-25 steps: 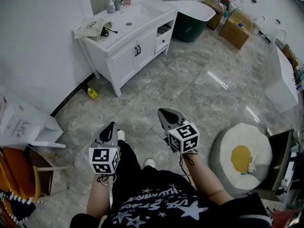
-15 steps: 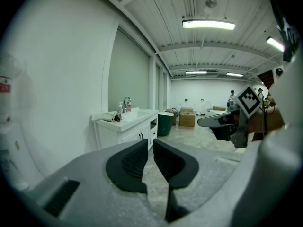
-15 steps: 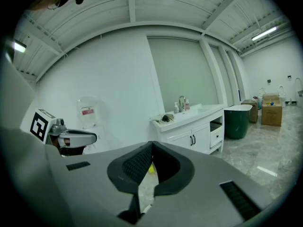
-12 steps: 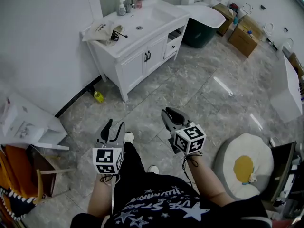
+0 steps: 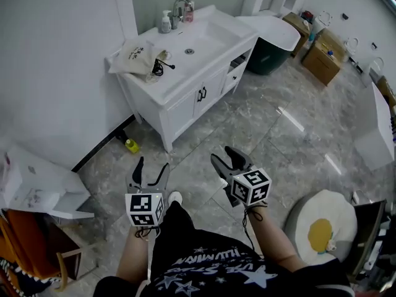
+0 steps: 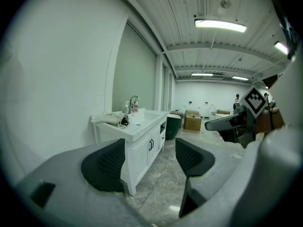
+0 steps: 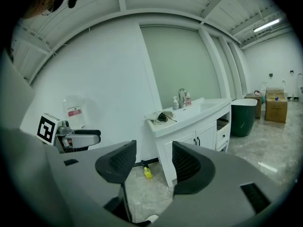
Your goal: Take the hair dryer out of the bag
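Note:
A cream cloth bag [image 5: 137, 55] lies on the left end of a white vanity top [image 5: 185, 54], with a black cord [image 5: 159, 68] spilling from its mouth; the hair dryer itself is hidden. The bag [image 6: 110, 118] also shows in the left gripper view, and the bag [image 7: 155, 117] in the right gripper view. My left gripper [image 5: 152, 167] and right gripper [image 5: 224, 158] hover over the floor, well short of the vanity. Both have just been opening and stand open with nothing between the jaws. The left gripper [image 6: 147, 160] and right gripper [image 7: 151, 162] both point toward the vanity.
The vanity has a sink, a faucet [image 5: 179, 5] and bottles at the back. A yellow bottle [image 5: 132, 145] lies on the floor by its leg. A dark green tub [image 5: 272, 42], cardboard boxes [image 5: 325, 54], an egg-shaped cushion [image 5: 322, 228] and a white box [image 5: 31, 181] stand around.
Both grippers have gone from shut to open. I have walked toward the vanity, which now sits lower and larger in the head view.

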Action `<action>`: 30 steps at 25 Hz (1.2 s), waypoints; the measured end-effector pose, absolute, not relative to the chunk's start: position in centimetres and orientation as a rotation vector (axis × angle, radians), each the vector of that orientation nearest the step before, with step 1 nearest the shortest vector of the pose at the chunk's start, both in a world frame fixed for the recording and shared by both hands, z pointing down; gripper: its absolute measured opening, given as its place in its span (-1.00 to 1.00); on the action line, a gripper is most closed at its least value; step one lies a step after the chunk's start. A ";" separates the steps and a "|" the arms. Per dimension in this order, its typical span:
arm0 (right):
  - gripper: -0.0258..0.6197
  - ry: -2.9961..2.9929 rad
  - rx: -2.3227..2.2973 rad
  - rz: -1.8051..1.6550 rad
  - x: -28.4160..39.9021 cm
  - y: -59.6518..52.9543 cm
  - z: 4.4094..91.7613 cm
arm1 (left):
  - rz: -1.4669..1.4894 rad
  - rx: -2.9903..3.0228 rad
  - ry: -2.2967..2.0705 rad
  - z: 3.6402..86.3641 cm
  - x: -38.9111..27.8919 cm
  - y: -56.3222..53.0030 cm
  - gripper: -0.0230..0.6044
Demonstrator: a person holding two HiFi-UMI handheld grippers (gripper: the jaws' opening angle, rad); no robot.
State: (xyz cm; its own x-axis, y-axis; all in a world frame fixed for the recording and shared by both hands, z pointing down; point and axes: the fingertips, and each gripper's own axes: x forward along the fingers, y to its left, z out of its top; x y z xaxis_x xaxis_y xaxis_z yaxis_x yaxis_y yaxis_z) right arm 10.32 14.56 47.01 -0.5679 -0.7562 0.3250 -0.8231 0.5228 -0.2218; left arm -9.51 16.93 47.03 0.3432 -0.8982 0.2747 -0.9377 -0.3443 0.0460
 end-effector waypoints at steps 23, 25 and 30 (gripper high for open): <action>-0.24 -2.544 1.385 0.539 3.3 -14.1 44.9 | 0.363 2.373 -1.663 46.5 -17.3 -9.7 0.12; -0.24 -2.576 1.329 0.536 3.0 -17.1 45.1 | 0.387 2.344 -1.693 46.7 -16.9 -11.5 0.12; -0.25 -2.689 1.131 0.535 2.1 -25.8 45.5 | 0.479 2.200 -1.862 48.0 -16.1 -17.1 -0.02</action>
State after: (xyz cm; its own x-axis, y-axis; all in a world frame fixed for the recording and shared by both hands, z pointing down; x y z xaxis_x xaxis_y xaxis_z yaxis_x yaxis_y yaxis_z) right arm 2.13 -25.80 45.53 -0.6959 -0.6549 0.2948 -0.7178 0.6468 -0.2577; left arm -16.15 -17.06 48.02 0.1443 -0.9123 0.3833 -0.9840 -0.1733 -0.0419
